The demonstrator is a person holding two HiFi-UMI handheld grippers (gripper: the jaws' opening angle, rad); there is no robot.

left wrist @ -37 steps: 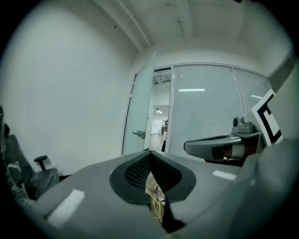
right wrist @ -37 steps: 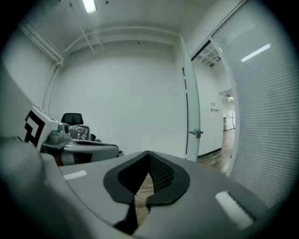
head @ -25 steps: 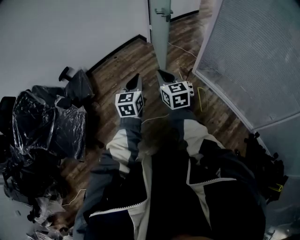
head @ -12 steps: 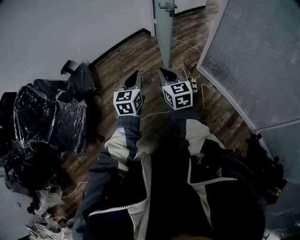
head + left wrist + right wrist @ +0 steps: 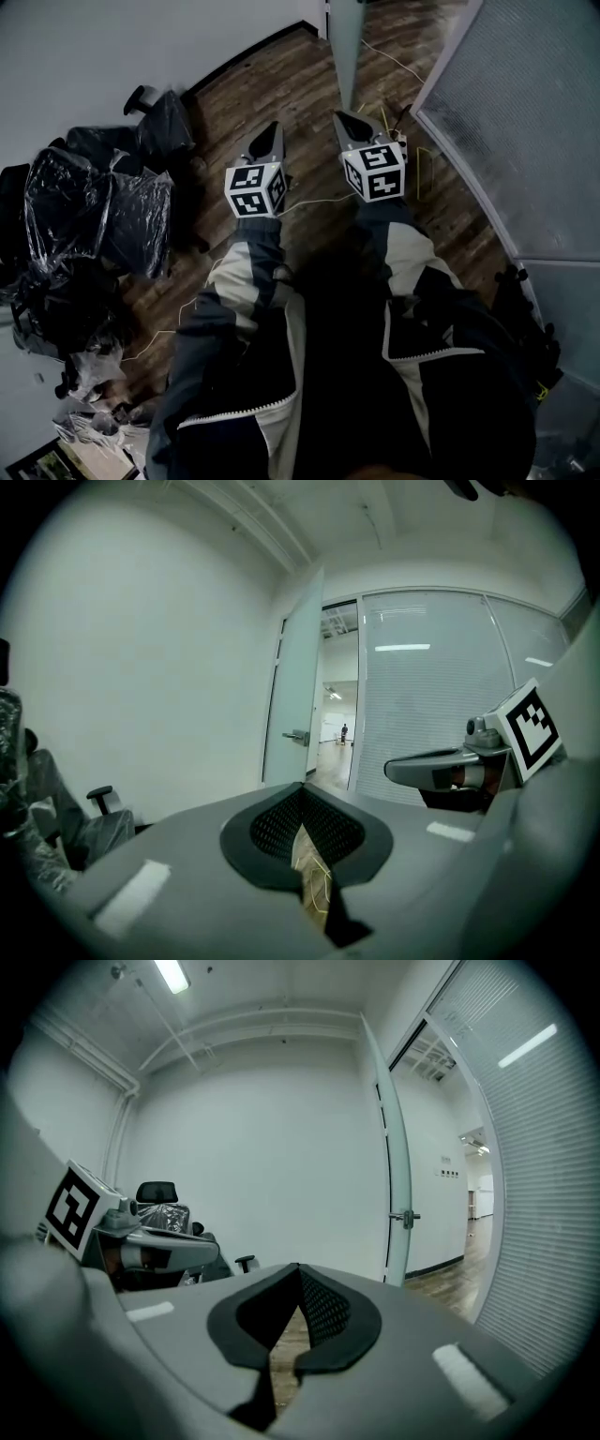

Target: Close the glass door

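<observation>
1. The glass door (image 5: 345, 42) stands open at 12 o'clock, edge-on and well apart from both grippers. Its lever handle (image 5: 405, 1216) is not yet reached.
2. The left gripper (image 5: 269, 141) and right gripper (image 5: 350, 125) both have their jaws pressed together, pinching nothing.
3. Risks: closed tips pushing on bare glass may skid off. The loose cable (image 5: 389, 59) near the door's foot could snag its swing or trip the person.
4. No open container shows. The black plastic wrap (image 5: 94, 216) at 9 o'clock covers office chairs.
</observation>
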